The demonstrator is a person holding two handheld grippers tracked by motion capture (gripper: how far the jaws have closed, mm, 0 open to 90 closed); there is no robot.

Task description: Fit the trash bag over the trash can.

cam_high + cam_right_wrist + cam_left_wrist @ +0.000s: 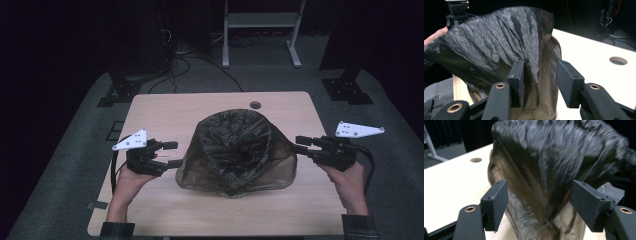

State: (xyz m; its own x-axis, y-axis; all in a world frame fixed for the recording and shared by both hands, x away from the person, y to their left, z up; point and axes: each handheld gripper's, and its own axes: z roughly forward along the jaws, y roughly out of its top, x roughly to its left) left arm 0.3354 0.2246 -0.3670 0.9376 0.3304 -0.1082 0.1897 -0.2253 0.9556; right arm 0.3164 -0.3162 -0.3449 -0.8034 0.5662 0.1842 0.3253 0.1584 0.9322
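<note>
A dark, half-transparent plastic bag (232, 150) stands puffed up in the middle of the light wooden table (165, 110). My left gripper (174, 154) is open at the bag's left edge, its jaws wide apart. In the left gripper view the blurred bag (554, 157) rises just past my open left gripper (539, 200). My right gripper (298, 144) is open at the bag's right edge. In the right gripper view a fold of the bag (499, 42) hangs in the gap of my right gripper (540, 80); I cannot tell whether it touches. The left gripper (457, 10) shows behind the bag.
A round cable hole (255, 105) sits near the table's far edge, behind the bag. Black stand bases (120, 92) (347, 90) rest on the grey floor off the far corners, and a white frame (260, 20) stands farther back among cables.
</note>
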